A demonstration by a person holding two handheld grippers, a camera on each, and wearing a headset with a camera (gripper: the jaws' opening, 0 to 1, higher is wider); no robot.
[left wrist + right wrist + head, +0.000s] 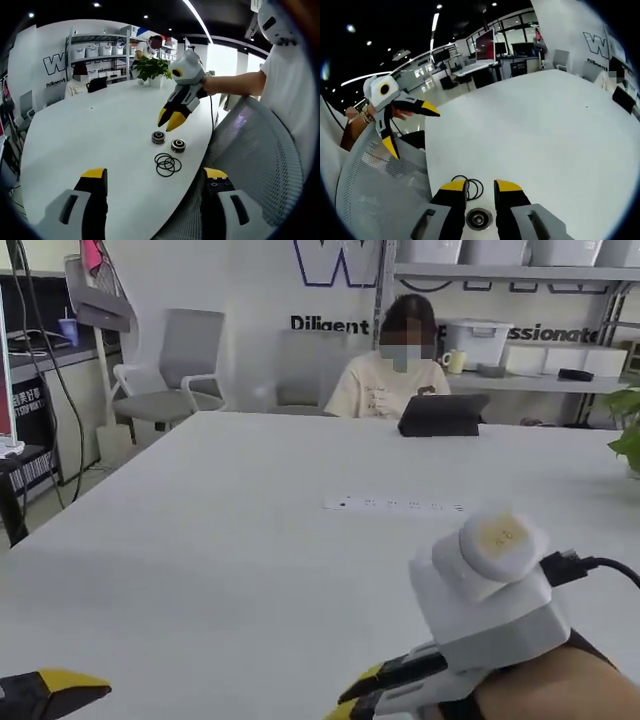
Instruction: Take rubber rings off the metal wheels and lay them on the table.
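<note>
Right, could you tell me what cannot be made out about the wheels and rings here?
Metal wheels: too small in the left gripper view to tell whether any rubber is on them.
Rubber rings: they overlap in the left gripper view, and a jaw of the right gripper covers part of them in the right gripper view, so their count is unclear.
Head view: the right gripper's jaw tips are cut off by the bottom edge.
</note>
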